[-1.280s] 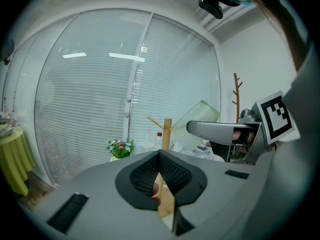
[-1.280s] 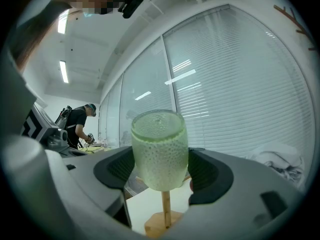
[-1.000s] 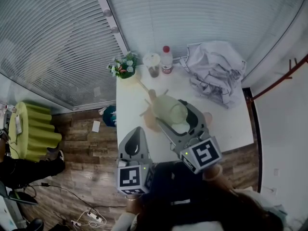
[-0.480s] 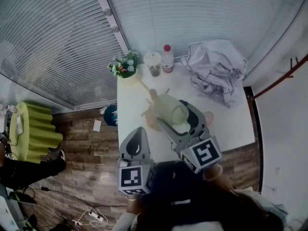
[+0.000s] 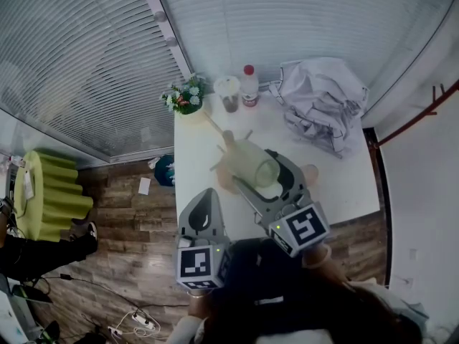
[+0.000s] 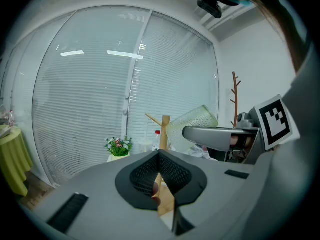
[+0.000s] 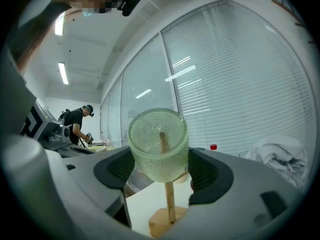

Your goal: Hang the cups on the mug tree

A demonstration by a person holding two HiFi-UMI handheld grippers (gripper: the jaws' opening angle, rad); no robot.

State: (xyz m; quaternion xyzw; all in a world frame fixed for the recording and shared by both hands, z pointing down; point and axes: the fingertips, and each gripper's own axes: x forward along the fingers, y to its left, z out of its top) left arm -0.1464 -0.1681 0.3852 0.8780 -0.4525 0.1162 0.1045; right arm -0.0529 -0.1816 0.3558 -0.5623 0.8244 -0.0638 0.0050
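Note:
A ribbed pale green glass cup [image 5: 248,160] lies on its side between the jaws of my right gripper [image 5: 259,172], which is shut on it. The cup's open mouth faces the wooden mug tree [image 5: 228,143] on the white table [image 5: 337,185] and touches or overlaps its post. In the right gripper view the cup [image 7: 158,145] fills the gap of my right gripper [image 7: 160,170], and the tree's post shows through the glass above its base [image 7: 165,221]. My left gripper [image 5: 204,199] hangs shut and empty at the table's front left; the left gripper view has it [image 6: 159,160] below the tree [image 6: 164,126].
At the table's back stand a small flower pot [image 5: 186,100], a plastic drink cup [image 5: 228,94] and a red-capped bottle [image 5: 249,87]. A crumpled white cloth [image 5: 323,106] fills the back right corner. A green stool [image 5: 50,192] stands on the wooden floor to the left.
My right gripper has edged the cup slightly closer to the mug tree. The left gripper has stayed where it was.

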